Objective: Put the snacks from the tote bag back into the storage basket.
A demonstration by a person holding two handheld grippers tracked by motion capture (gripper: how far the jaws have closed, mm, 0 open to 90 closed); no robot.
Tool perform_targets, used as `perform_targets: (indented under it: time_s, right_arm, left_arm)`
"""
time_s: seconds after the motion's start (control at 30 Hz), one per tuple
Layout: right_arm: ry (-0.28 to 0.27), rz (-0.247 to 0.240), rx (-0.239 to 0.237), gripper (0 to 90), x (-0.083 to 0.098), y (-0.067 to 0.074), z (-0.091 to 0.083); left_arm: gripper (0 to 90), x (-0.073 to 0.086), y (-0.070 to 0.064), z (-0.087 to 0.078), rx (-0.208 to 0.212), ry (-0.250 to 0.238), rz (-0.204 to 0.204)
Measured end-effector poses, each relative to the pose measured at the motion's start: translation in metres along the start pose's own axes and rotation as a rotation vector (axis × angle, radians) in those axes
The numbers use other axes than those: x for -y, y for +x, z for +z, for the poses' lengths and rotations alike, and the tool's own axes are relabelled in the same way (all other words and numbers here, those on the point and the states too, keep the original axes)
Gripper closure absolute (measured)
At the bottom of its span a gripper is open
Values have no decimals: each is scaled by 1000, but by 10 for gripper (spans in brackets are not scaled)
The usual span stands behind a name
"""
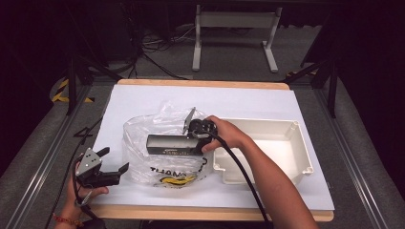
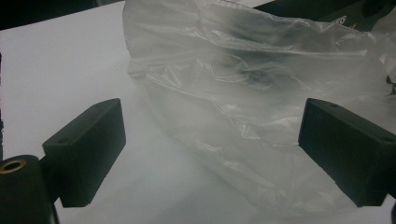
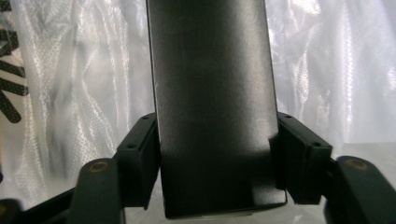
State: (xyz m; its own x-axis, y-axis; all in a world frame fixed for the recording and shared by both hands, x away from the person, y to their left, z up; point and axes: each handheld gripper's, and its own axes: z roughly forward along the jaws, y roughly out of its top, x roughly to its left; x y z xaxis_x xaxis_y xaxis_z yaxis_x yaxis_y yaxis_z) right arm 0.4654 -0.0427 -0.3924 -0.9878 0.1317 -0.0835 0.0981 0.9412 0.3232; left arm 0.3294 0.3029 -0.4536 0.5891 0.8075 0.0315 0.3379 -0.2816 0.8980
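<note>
Dark rectangular box point(image 1: 173, 143), rigid, probably light, clamped at one end by right gripper point(image 3: 215, 158) over thin, slippery plastic bag point(image 1: 157, 143) mid-bench near front edge; left gripper point(image 2: 212, 154) wide open beside bag; white tray point(image 1: 286, 143) to right.

White-topped table point(image 1: 143, 98), wooden edges: clear plastic bag point(image 1: 143, 131) left-centre, cream tray point(image 1: 286, 143) right.
</note>
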Motion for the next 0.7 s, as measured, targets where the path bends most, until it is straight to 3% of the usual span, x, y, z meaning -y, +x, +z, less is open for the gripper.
perform_targets:
  time_s: [0.27,0.47,0.7]
  right_arm:
    - [-42,-12,-13,426,3,-1,-7]
    - [-68,-61,30,427,3,4,-20]
    - [-100,-70,37,426,4,8,-32]
  left_arm:
    - [84,0,0,0,3,1,0]
    - [84,0,-1,1,6,6,6]
    - [84,0,-1,1,9,5,2]
